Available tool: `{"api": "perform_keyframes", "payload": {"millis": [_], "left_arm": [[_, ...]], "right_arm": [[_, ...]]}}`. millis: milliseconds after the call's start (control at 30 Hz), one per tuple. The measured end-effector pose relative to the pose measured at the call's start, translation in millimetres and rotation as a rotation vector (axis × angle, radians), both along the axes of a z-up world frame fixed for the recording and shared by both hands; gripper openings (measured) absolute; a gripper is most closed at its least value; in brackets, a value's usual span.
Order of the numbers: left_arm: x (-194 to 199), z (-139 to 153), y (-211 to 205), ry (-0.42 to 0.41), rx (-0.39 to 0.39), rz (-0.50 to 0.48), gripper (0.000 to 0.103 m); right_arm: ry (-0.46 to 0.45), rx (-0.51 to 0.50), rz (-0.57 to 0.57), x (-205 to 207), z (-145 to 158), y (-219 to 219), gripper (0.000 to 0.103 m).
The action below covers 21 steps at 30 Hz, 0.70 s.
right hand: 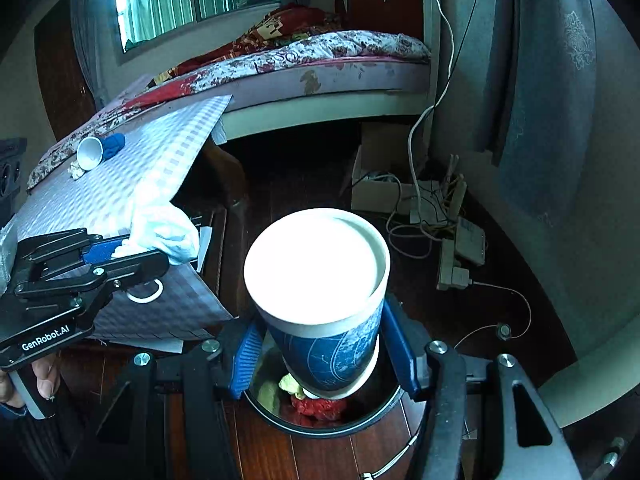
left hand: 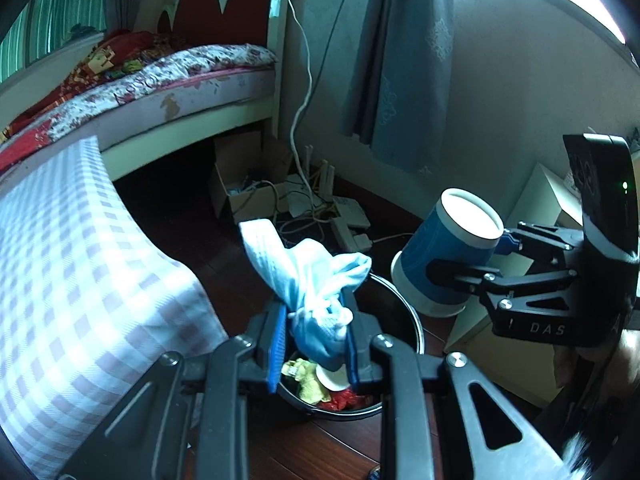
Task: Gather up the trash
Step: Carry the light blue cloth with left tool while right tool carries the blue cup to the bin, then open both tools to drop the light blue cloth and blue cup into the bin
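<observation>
A dark wood floor (right hand: 320,456) carries the round bin (right hand: 384,408) directly under the right claw (right hand: 324,356); left of the claw, a checked tabletop (right hand: 160,168) (cloth-covered) bears a tipped white cup (right hand: 90,153).

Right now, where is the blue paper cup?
The blue paper cup is clamped in the right gripper, directly above the trash bin.

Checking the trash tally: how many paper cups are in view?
3, possibly more hidden: blue cup in the right gripper, white cup on the checkered table, another inside the bin.
</observation>
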<state>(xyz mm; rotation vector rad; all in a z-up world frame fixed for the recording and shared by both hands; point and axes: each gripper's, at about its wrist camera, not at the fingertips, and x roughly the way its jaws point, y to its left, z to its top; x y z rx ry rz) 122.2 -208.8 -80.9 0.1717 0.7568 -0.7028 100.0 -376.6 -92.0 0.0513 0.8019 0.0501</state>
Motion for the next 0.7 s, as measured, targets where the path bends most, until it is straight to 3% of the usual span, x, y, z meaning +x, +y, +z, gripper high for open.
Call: {"api": "perform_keyframes", "payload": {"millis": [633, 700], "left_arm": [[33, -55, -22, 0.154, 0.015, -0.034, 0.026], [37, -60, -24, 0.185, 0.001, -0.052, 0.033]], "right_arm": [[0.130, -0.050, 0.077, 28, -51, 3, 0.060], [0.152, -0.044, 0.084, 34, -60, 3, 0.067]]}}
